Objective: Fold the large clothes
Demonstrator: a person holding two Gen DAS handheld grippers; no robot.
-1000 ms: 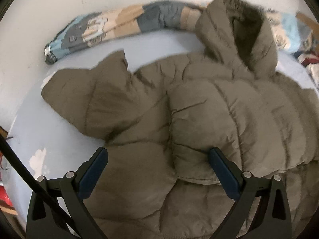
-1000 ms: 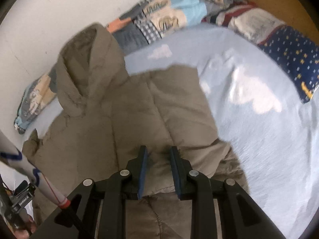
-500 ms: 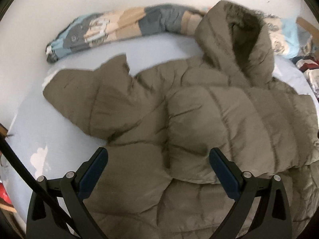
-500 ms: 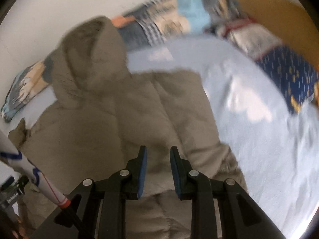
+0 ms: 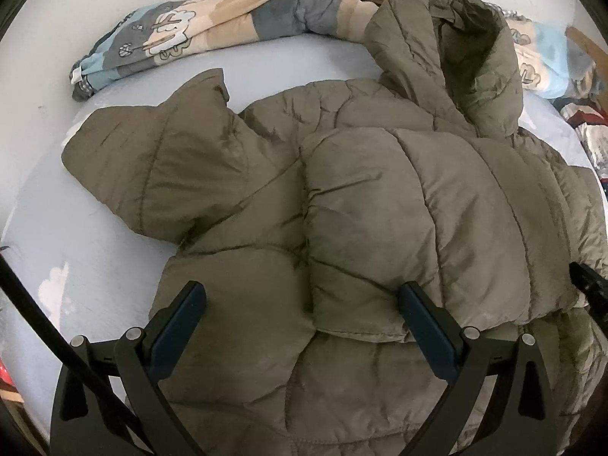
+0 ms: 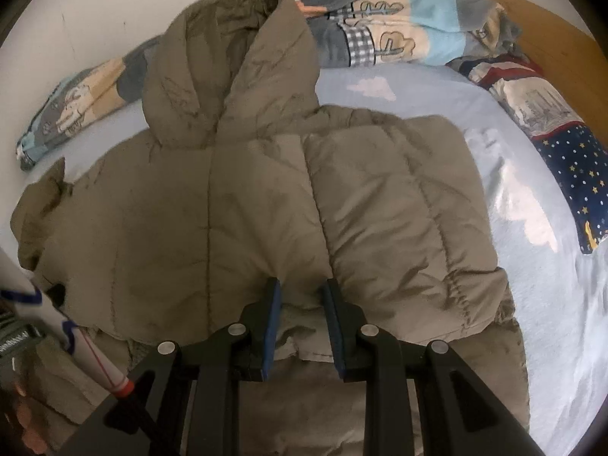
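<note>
The olive puffer jacket (image 5: 380, 228) lies spread across the bed (image 6: 513, 190), hood (image 6: 228, 57) up toward the wall and the patterned quilt (image 5: 190, 34), and the change I see is on its right side: a second ago that sleeve panel (image 6: 399, 209) sat out toward the bed's open side, and now it has been carried across so it lies flat over the chest, its cuff edge close in front of my right gripper (image 6: 302, 296). In the left view the folded panel now covers the body up to the centre line. I take that as the first side fold about done, with the other sleeve (image 5: 159, 167), splayed out on the sheet toward the wall, the next piece to bring in. The right jaws stand narrow and are pinched on the cuff hem of that folded sleeve, with fabric visibly bunched between the blue pads (image 6: 271, 323); I judge they need to let go before anything else moves. My left gripper (image 5: 302, 307) hovers above the lower body of the jacket with its jaws wide and nothing between them, the pads clear of the fabric as far as I can tell
</note>
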